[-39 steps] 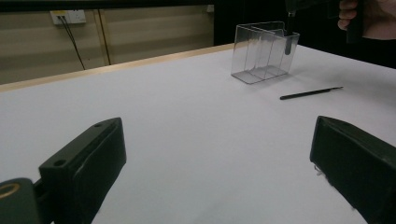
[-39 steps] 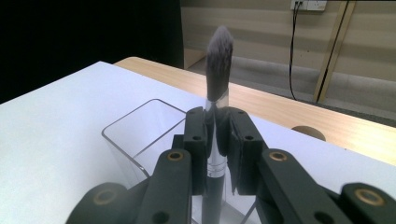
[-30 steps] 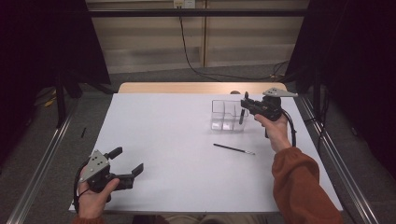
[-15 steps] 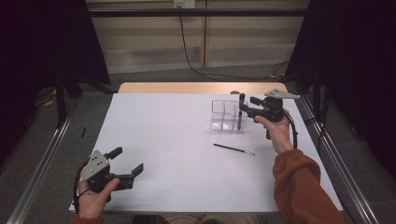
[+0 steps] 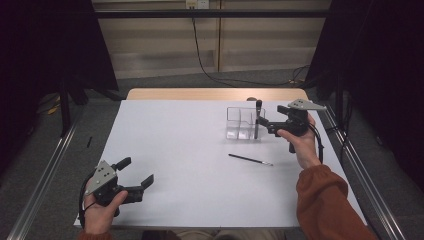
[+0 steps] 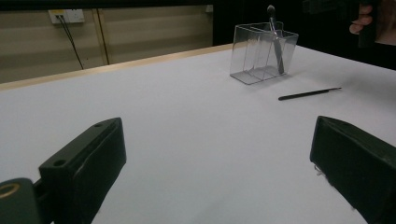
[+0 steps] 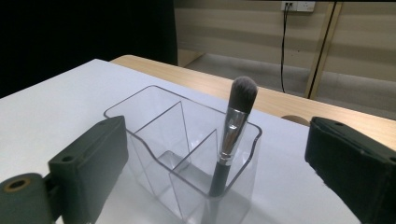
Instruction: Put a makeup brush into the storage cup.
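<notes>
A clear divided organizer [image 5: 240,125] stands on the white table at the back right. A dark-handled makeup brush [image 5: 257,120] stands upright in its right-hand compartment, bristles up. My right gripper [image 5: 270,114] is open just right of the organizer, its jaws pointing at it and apart from the brush. In the right gripper view the brush [image 7: 232,130] stands in the organizer [image 7: 159,135] between the spread jaws. A thin black brush [image 5: 250,160] lies flat nearer the front. My left gripper [image 5: 136,171] is open at the front left, with nothing in it.
The white table [image 5: 190,150] ends in a wooden strip [image 5: 200,94] at the back. Metal rails [image 5: 45,170] run along both sides. In the left gripper view the organizer [image 6: 264,51] and thin brush [image 6: 308,94] are far off, with the other hand [image 6: 373,18] at top right.
My right gripper has drawn back a little to the right, away from the organizer. The upright brush stays in its compartment. The left gripper has not moved.
</notes>
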`<state>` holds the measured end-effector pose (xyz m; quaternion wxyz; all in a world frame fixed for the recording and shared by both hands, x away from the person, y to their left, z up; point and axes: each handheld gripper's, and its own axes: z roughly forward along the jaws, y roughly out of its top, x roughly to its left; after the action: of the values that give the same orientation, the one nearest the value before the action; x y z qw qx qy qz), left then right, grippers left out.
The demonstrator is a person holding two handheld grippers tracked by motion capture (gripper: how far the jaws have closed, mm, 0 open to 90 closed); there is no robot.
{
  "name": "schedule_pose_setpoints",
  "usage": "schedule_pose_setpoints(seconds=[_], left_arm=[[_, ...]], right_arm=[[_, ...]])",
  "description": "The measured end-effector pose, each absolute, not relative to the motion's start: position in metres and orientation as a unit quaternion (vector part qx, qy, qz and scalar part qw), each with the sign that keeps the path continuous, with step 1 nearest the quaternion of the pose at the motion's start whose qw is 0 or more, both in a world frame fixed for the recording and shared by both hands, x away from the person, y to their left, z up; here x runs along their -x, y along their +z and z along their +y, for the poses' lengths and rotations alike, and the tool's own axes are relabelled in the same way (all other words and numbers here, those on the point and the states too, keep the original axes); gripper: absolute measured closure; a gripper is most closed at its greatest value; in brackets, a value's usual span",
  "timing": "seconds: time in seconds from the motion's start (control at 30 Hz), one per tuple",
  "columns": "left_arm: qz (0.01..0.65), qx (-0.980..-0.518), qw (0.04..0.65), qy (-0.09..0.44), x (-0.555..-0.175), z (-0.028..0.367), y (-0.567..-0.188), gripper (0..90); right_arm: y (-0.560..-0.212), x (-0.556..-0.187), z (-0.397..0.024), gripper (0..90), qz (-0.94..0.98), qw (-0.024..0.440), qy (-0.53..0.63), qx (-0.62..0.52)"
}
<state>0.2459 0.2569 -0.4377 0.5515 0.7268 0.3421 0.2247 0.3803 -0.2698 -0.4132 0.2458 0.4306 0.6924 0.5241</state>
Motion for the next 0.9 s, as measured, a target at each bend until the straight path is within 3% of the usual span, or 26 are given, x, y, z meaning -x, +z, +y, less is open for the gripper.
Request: schedule_pose_setpoints(seconds=[0.43, 0.9], left_arm=[[0.344, -0.727, 0.550, 0.226, -0.245, 0.258, -0.438, 3.5], [0.348, -0.723, 0.551, 0.230, -0.244, 0.258, -0.437, 3.6]], right_arm=[[-0.407, -0.356, -0.274, 0.1, 0.697, 0.225, 0.542, -0.412], [-0.408, -0.320, -0.274, 1.3, 0.711, 0.248, 0.518, -0.406]])
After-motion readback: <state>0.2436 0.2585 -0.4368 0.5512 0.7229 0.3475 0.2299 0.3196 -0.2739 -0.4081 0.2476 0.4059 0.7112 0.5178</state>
